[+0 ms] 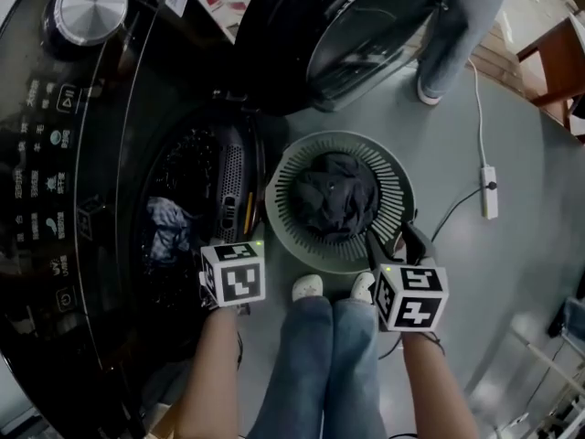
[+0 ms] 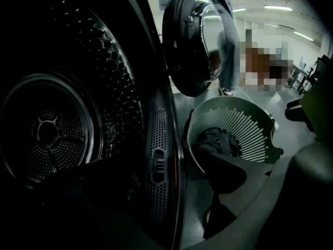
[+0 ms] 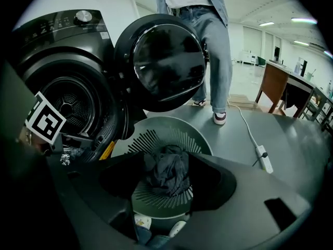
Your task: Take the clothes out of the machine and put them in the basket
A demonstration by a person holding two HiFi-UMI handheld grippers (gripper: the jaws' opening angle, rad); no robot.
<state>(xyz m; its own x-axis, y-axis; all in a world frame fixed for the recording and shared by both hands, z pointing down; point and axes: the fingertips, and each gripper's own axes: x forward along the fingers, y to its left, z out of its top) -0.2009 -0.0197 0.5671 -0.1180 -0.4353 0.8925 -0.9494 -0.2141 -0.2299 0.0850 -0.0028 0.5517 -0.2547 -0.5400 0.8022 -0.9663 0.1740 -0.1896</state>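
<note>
Grey basket [image 1: 395, 183], single, one dark garment [image 1: 334, 195] inside

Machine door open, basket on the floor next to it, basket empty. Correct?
No. The basket is not empty: a dark garment lies in it, as the head view shows. The rest holds: the machine door is open and the basket stands on the floor next to it.

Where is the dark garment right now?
In the head view the dark garment lies bunched in the round basket on the floor, just right of the machine's open drum.
</note>
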